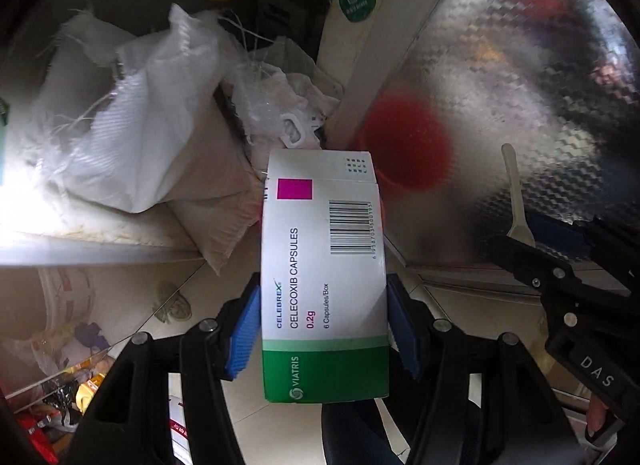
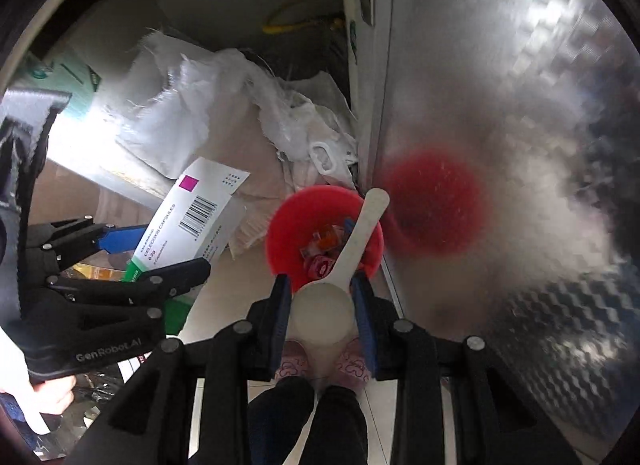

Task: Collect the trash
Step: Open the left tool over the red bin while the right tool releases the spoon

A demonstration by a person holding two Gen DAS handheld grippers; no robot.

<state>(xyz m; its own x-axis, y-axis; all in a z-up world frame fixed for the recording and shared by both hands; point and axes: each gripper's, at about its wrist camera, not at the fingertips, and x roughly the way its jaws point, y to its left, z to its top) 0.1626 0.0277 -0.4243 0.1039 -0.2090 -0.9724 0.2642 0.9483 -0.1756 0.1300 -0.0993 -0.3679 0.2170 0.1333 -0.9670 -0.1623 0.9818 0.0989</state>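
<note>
Left gripper (image 1: 323, 325) is clamped on a medicine box (image 1: 324, 277), right gripper (image 2: 323, 319) pinches a white plastic scoop (image 2: 326, 315), both held right above the red bin (image 2: 288, 225) by the shiny metal door (image 2: 520, 105), white sacks (image 1: 132, 125) further back.

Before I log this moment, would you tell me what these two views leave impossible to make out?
- Red bin contents: right wrist view, partly covered by the white scoop, small.
- Red bin: left wrist view, mostly behind the medicine box.
- Floor clutter: left wrist view, cut off by the edge, dark.
- Metal door reflections: blurred.
</note>
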